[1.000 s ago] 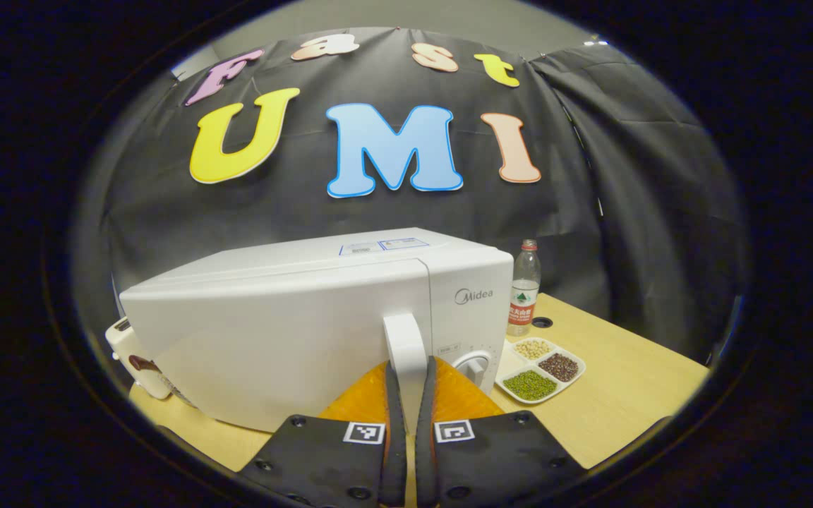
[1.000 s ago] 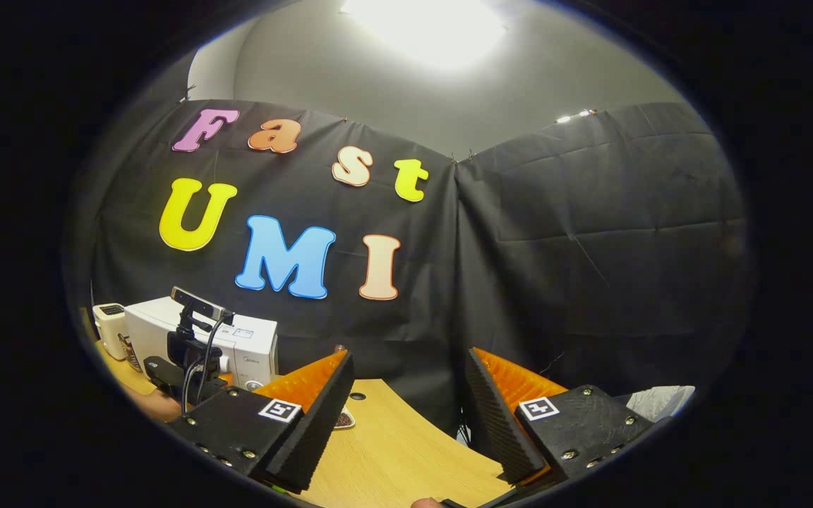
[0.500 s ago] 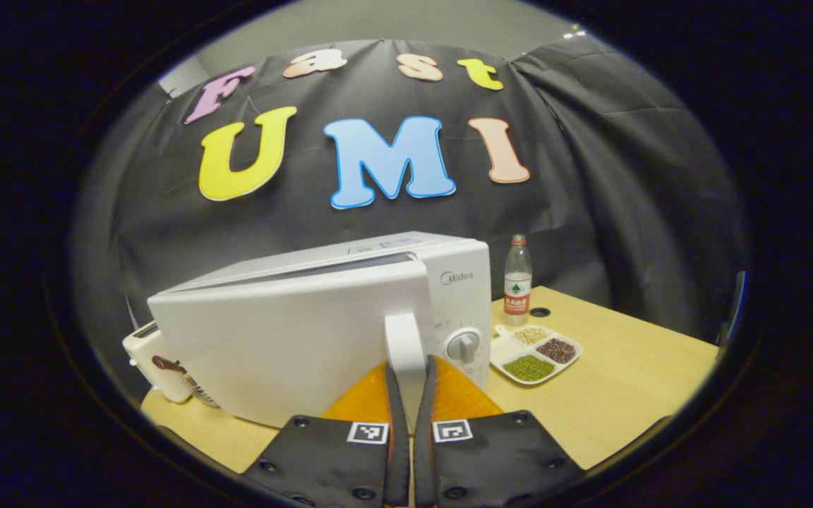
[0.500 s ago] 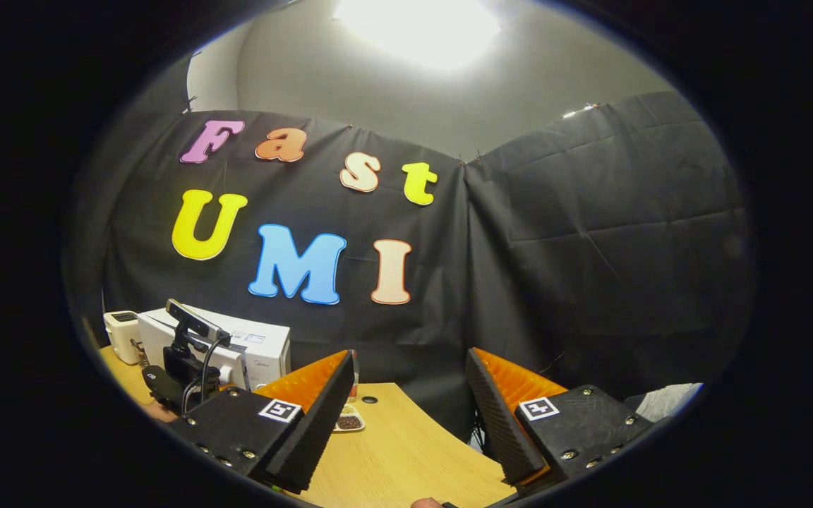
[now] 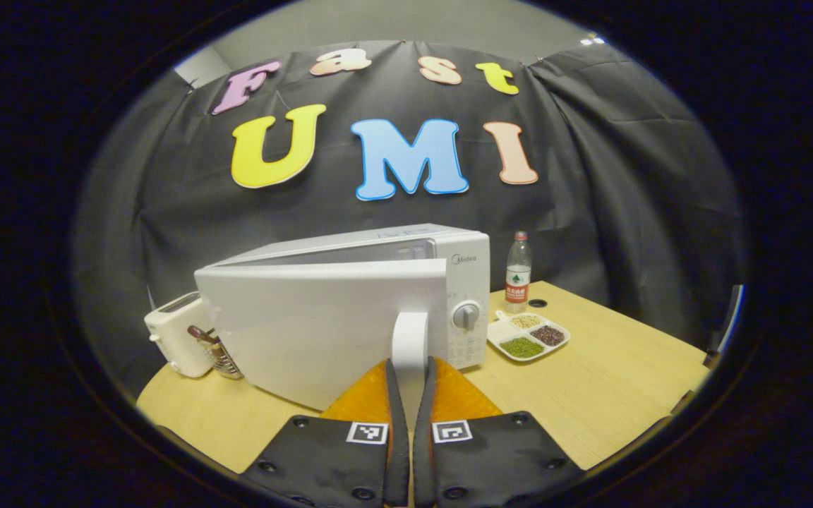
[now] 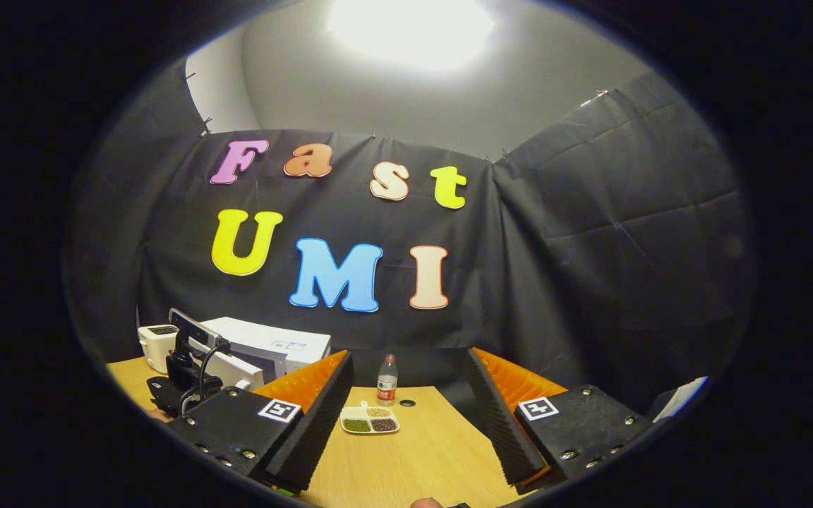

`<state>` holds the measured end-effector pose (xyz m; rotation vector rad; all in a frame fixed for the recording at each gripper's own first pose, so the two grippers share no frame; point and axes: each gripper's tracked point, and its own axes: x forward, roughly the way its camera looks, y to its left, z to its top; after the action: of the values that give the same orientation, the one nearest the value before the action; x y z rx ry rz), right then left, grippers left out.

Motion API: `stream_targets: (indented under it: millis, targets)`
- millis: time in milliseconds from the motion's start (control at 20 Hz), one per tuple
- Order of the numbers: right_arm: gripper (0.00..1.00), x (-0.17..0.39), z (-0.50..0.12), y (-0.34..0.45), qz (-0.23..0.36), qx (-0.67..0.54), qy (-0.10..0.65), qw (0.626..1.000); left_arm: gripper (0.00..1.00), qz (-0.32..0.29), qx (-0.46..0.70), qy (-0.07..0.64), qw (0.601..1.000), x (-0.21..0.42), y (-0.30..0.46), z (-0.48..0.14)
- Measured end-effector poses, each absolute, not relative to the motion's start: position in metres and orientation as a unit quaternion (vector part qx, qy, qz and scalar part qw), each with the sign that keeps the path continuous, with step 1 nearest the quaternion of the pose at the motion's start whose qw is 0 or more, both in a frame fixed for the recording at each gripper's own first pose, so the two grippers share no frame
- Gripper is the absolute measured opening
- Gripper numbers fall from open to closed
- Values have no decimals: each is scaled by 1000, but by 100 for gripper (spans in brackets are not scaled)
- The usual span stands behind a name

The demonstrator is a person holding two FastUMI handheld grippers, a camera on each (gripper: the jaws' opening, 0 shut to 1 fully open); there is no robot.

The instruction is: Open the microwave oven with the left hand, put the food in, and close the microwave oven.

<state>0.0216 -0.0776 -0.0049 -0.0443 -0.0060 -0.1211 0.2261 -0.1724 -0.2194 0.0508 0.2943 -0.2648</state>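
Wooden table fronts the black booth wall; nearest, left gripper has its fingers pinched tight on the door handle, the only grab point for swinging the microwave door, now partly open. Right gripper waits w/ fingers wide, holding nothing, lined up on the food tray, which sits just beside the microwave, near a bottle farther back.

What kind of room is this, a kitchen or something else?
Probably a staged booth, not a real kitchen: black cloth hangs as its wall, and a white microwave oven, a toaster and a divided dish of beans share one bare wooden table.
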Motion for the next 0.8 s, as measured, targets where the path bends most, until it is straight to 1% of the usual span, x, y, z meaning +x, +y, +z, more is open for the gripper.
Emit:
stream_targets:
  millis: [300,350,400,450,500,550,600,650,700,750,800]
  targets:
    - [96,11,-12,-65,0,10,1,1000,9,-79,22,157,984,174,-131,-219]
    - [96,10,-13,-62,10,11,2,1000,12,-71,17,160,984,164,-123,-218]
    - [96,10,-12,-59,16,10,1,1000,8,-73,12,162,984,153,-119,-219]
    - [96,10,-10,-56,20,9,-1,1000,7,-72,23,165,983,146,-115,-222]
    - [96,10,-8,-49,27,13,-3,1000,7,-71,36,167,983,138,-107,-225]
    - [96,10,-7,-41,33,16,-5,999,10,-70,41,168,982,133,-97,-226]
    - [96,10,-4,-34,39,16,-9,999,7,-68,37,170,982,128,-88,-227]
    - [96,10,-3,-27,42,13,-11,999,10,-67,31,172,982,122,-79,-227]
    - [96,10,0,-19,45,10,-14,999,7,-67,27,173,982,117,-71,-226]
    - [96,11,0,-11,46,9,-14,999,7,-68,24,175,982,112,-63,-227]
    - [96,10,1,-2,48,10,-14,999,10,-69,24,175,982,108,-55,-228]
